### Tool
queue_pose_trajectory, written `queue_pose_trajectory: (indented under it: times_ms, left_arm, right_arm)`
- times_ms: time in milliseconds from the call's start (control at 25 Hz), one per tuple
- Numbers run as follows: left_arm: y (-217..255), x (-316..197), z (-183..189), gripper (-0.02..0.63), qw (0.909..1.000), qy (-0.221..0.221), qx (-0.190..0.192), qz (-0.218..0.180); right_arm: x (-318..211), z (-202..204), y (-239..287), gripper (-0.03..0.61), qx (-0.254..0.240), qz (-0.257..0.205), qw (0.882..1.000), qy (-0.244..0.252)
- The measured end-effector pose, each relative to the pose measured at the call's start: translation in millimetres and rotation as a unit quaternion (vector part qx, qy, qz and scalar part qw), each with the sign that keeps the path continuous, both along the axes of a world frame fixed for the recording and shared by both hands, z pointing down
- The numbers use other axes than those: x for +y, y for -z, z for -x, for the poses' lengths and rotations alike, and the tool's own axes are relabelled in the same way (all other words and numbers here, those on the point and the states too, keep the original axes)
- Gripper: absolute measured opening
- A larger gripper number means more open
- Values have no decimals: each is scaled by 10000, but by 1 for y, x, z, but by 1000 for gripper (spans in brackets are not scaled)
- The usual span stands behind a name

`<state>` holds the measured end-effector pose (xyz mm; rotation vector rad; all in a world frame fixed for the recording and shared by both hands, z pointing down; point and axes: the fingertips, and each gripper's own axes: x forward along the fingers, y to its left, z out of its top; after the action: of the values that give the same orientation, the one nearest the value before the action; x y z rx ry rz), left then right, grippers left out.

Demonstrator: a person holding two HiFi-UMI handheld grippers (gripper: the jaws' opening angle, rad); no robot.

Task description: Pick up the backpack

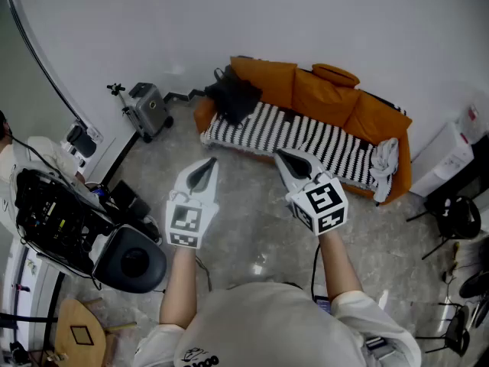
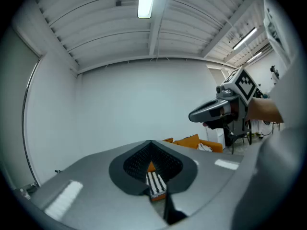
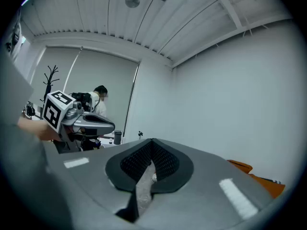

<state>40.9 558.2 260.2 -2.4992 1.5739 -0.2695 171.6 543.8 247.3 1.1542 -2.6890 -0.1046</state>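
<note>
My left gripper & right gripper: smooth matt grey plastic; pads black, ribbed. Backpack: black cloth, matt. Sofa: orange cloth, w/ striped cloth cover. Floor: speckled, slight sheen. Suitcase: grey hard plastic.

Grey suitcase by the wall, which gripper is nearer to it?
Left. The left gripper is right of the grey suitcase; the right gripper is farther right, facing the sofa.

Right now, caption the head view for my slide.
Left gripper and right gripper, jaws shut and empty, point toward the black backpack on the orange sofa.
</note>
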Motion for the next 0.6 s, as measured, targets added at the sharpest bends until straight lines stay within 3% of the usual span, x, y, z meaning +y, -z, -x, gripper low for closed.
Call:
queue_pose_trajectory:
  times_ms: [280, 600]
  left_arm:
    - [-11, 1, -24, 11, 9999, 93, -17, 86]
    - [-31, 3, -56, 11, 9994, 196, -23, 285]
  right_arm:
    - [-3, -30, -7, 3, -352, 173, 9992, -42]
    - [-6, -57, -24, 3, -343, 428, 9985, 94]
